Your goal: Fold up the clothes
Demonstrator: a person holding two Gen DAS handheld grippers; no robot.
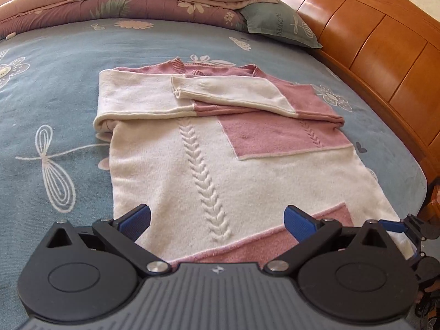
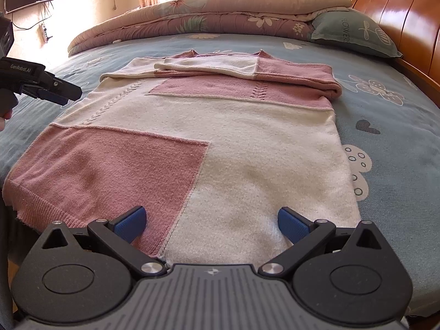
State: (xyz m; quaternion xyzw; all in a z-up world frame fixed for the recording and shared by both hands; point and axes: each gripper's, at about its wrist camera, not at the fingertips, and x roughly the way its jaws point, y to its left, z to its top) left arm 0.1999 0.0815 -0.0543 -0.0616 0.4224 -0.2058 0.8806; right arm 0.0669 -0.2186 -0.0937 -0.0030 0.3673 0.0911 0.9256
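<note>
A pink and cream knitted sweater [image 1: 220, 148] [image 2: 220, 137] lies flat on the bed, both sleeves folded across its chest near the collar. My left gripper [image 1: 217, 220] hovers open over the hem on the sweater's left side, nothing between its blue pads. My right gripper [image 2: 210, 224] is open too, over the hem where the pink patch meets the cream. In the right wrist view the left gripper [image 2: 59, 96] appears from the side at the sweater's left edge. The right gripper's fingers [image 1: 396, 225] show at the right edge of the left wrist view.
The sweater rests on a blue flowered bedsheet [image 1: 55, 96] [image 2: 398, 137]. A folded floral quilt [image 1: 123, 0] [image 2: 220, 13] and a green pillow [image 1: 277, 24] [image 2: 354, 30] lie at the far end. A wooden headboard [image 1: 371, 41] [image 2: 407, 13] runs along the right.
</note>
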